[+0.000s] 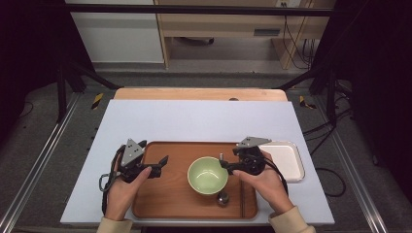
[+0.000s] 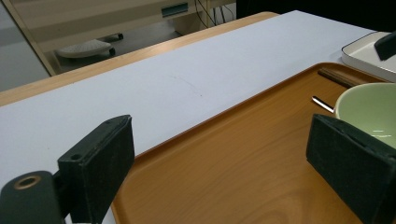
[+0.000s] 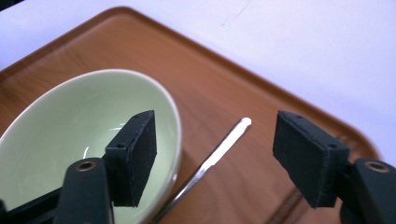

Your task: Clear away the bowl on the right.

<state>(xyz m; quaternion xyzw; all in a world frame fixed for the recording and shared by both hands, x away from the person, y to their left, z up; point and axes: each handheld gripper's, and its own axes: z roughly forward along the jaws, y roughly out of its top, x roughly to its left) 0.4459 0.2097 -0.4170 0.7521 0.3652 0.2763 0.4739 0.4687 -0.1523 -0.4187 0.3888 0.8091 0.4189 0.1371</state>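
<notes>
A pale green bowl [image 1: 207, 175] stands empty in the middle of a brown wooden tray [image 1: 160, 194]. A metal spoon [image 1: 223, 198] leans by the bowl's right side, its handle [image 3: 219, 147] reaching toward the tray's far edge. My right gripper [image 1: 227, 165] hovers open at the bowl's right rim. In the right gripper view [image 3: 215, 123] one jaw hangs over the bowl [image 3: 70, 121], the other over the tray [image 3: 224, 84], and the handle lies below the gap, untouched. My left gripper [image 1: 154, 154] is open over the tray's left part [image 2: 219, 128], with nothing between its pads.
Dark chopsticks [image 1: 241, 194] lie along the tray's right edge. A white rectangular tray [image 1: 286, 160] sits just right of the wooden one. The tray rests on a light grey mat [image 1: 194, 119] over a wooden table. Black frame posts stand at both sides.
</notes>
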